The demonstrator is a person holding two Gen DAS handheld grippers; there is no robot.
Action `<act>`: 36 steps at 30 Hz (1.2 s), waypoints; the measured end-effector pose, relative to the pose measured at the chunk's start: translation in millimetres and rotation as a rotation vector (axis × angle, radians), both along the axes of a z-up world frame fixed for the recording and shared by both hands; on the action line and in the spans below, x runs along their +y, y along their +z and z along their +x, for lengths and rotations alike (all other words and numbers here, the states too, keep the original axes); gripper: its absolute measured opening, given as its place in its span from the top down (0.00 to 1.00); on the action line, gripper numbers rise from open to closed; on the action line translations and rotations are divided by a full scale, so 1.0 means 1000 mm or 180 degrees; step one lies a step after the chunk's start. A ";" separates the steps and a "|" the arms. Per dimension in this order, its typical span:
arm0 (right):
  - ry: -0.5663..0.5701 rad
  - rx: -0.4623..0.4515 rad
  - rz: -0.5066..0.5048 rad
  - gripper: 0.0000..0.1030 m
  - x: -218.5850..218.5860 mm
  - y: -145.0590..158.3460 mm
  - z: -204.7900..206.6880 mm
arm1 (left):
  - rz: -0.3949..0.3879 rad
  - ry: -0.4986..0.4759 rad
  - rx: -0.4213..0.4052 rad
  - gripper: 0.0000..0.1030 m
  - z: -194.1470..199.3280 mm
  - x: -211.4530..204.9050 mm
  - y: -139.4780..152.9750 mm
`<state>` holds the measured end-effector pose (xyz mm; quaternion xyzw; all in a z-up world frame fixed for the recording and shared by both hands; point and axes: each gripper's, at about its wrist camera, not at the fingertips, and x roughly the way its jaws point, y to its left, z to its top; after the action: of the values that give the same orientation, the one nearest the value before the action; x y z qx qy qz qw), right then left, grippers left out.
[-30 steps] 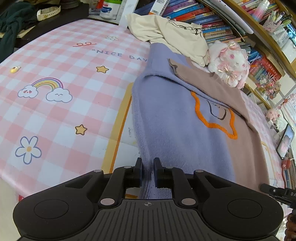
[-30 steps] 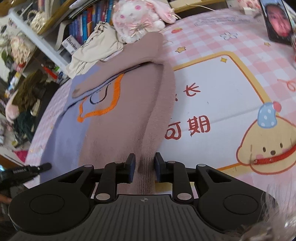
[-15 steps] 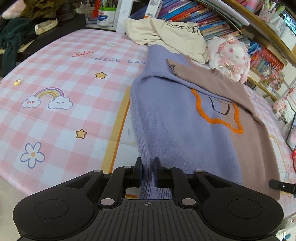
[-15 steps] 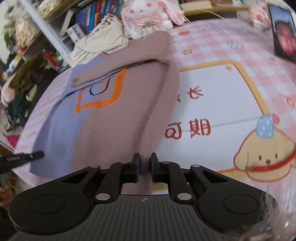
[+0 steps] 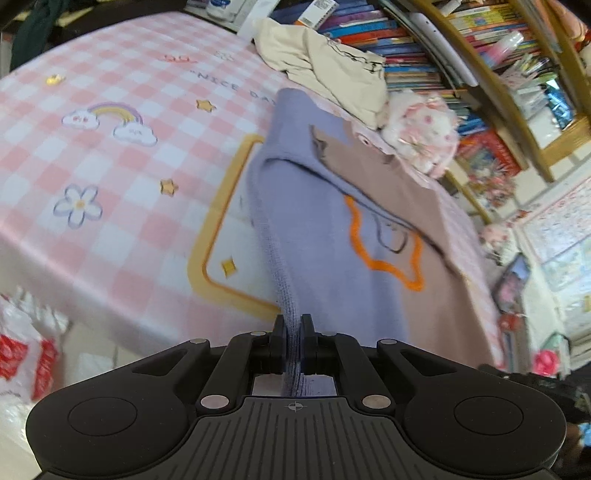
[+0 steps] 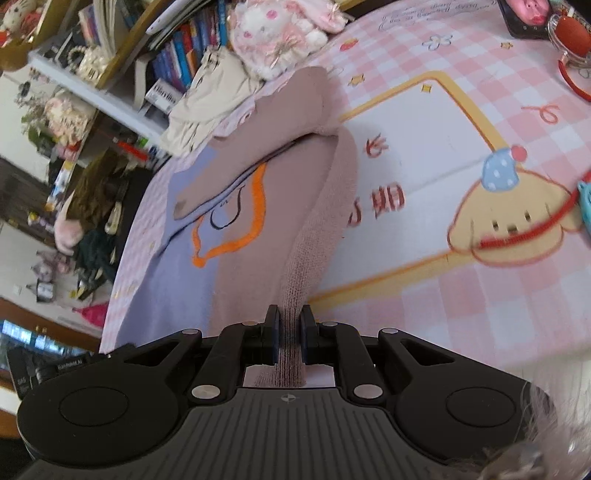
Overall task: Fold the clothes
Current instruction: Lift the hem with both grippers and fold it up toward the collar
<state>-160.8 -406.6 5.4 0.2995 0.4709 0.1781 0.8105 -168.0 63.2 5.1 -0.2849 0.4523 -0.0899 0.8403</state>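
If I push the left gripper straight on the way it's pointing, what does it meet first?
The left gripper is shut on the lilac edge of the sweater, so it would likely bunch that fabric first, then press down onto the checked tablecloth. Depth is hard to judge.

Two-tone lilac and mauve knit sweater on pink checked tablecloth, w/ one sleeve folded across its chest. Near hem corners pinched in left gripper & right gripper, one at each side. Behind sweater: crumpled cream cloth top, w/ fluffy pink and white plush bunny just beside it. Behind both: wooden shelves full of books. Black phone at far right edge of cloth.
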 end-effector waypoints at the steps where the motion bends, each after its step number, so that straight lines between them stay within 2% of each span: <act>1: 0.0041 0.0037 0.0010 0.90 -0.002 0.001 -0.004 | -0.0069 -0.0003 0.0016 0.96 -0.005 0.002 0.001; 3: 0.0123 0.0151 0.0038 0.90 -0.004 0.001 -0.015 | -0.0163 0.0004 0.0060 0.96 -0.015 0.007 0.001; 10: 0.0387 0.0419 0.0005 0.90 -0.004 -0.001 -0.032 | -0.0228 0.0047 0.0209 0.96 -0.033 0.013 -0.005; 12: 0.0434 0.0375 0.0080 0.90 -0.004 0.004 -0.028 | -0.0316 0.0080 0.0102 0.96 -0.032 0.013 0.000; 16: 0.0388 0.0186 0.0438 0.90 -0.014 0.020 -0.015 | -0.0514 0.0129 -0.0191 0.96 -0.023 0.011 0.014; 20: 0.0225 -0.0039 0.0847 0.90 -0.026 0.031 0.003 | -0.0691 0.0223 -0.0445 0.96 -0.005 0.009 0.028; 28: -0.0483 -0.0204 0.1558 0.90 -0.044 0.030 0.049 | -0.1023 0.0663 -0.0866 0.96 0.039 0.015 0.040; 36: -0.0678 -0.0262 0.1665 0.90 -0.045 0.033 0.091 | -0.0939 0.0785 -0.0856 0.96 0.083 0.015 0.046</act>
<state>-70.0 -451.3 37.9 0.5387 0.3415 0.2194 0.7382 -84.9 78.3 51.6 -0.4431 0.2800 -0.0888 0.8470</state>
